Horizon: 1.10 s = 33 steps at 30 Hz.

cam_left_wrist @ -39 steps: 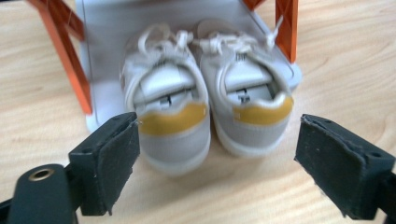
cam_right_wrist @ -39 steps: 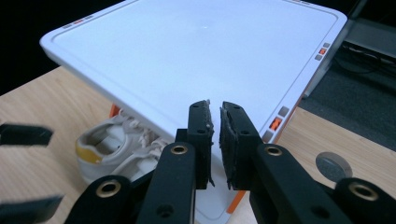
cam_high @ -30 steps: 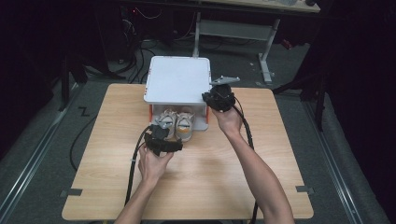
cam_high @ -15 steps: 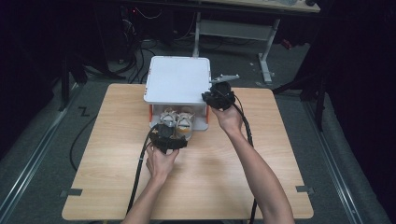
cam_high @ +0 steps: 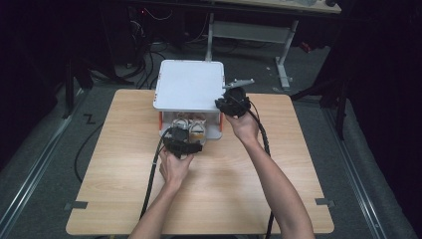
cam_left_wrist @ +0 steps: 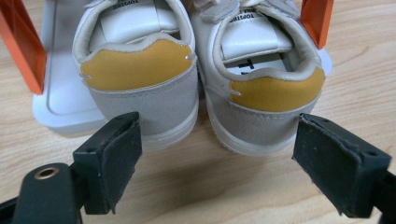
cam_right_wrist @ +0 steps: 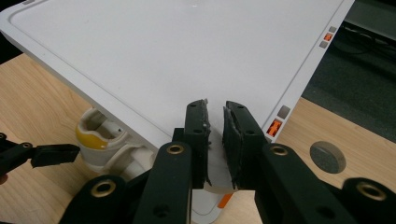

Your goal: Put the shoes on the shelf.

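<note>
Two small white shoes (cam_left_wrist: pixel 196 84) with yellow heel tabs stand side by side on the pale wooden bench (cam_high: pixel 119 189), heels toward the person, under the raised white lid (cam_high: pixel 189 84) of a white box with orange sides (cam_left_wrist: pixel 21 46). Around the bench lies a dark room with grey floor, cables and a metal frame (cam_high: pixel 283 55) behind. Just short of the heels, the left gripper (cam_left_wrist: pixel 219 154) is spread wide, touching neither shoe. At the lid's front right corner, the right gripper (cam_right_wrist: pixel 215 140) is nearly closed on the lid's edge.
</note>
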Available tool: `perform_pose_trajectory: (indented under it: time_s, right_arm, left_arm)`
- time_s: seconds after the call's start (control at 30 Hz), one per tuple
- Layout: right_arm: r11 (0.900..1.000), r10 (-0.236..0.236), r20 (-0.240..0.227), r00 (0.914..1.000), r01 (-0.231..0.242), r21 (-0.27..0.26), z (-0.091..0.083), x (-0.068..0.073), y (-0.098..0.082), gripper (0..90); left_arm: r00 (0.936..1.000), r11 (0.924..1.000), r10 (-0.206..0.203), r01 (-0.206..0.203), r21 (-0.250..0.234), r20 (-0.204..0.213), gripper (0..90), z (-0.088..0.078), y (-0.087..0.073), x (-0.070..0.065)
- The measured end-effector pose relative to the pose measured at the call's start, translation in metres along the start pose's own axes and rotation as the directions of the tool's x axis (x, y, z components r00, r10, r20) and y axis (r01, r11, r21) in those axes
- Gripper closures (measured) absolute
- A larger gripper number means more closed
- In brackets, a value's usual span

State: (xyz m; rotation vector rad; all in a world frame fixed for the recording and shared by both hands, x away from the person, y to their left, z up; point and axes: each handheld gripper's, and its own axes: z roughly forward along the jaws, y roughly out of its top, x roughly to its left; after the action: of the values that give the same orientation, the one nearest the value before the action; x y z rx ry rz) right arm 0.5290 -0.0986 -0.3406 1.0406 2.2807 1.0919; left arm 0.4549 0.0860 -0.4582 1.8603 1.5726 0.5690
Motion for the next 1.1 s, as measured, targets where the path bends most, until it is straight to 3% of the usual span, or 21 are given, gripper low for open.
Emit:
perform_pose_trajectory:
  time_s: [0.13, 0.43, 0.63, 0.9, 1.1]
  right_arm:
    - [1.0, 0.004, -0.003, 1.0, -0.004, -0.002, 0.0, 0.0, 0.0, 79.8]
    - [1.0, 0.01, -0.016, 0.9998, -0.01, -0.003, 0.0, -0.002, -0.001, 79.8]
    - [1.0, 0.006, -0.012, 0.9999, -0.006, -0.002, -0.001, -0.001, -0.001, 79.8]
    - [1.0, 0.005, -0.007, 1.0, -0.005, 0.004, -0.001, -0.001, 0.0, 79.9]
    - [1.0, 0.009, -0.015, 0.9999, -0.009, 0.014, -0.003, -0.002, 0.0, 79.9]
  left_arm:
    - [0.9997, 0.9996, 0.02, -0.021, -0.017, -0.013, 18.4, 0.004, 0.005, -0.001]
    - [0.9996, 0.9992, 0.016, -0.017, -0.037, -0.023, 20.8, 0.016, 0.014, 0.0]
    - [0.9994, 0.9968, -0.029, 0.027, -0.075, -0.021, 20.1, 0.026, 0.016, 0.003]
    - [0.998, 0.9905, -0.057, 0.053, -0.127, -0.028, 21.5, 0.035, 0.017, 0.004]
    - [0.9969, 0.9923, -0.074, 0.071, -0.102, -0.028, 21.5, 0.041, 0.026, 0.002]
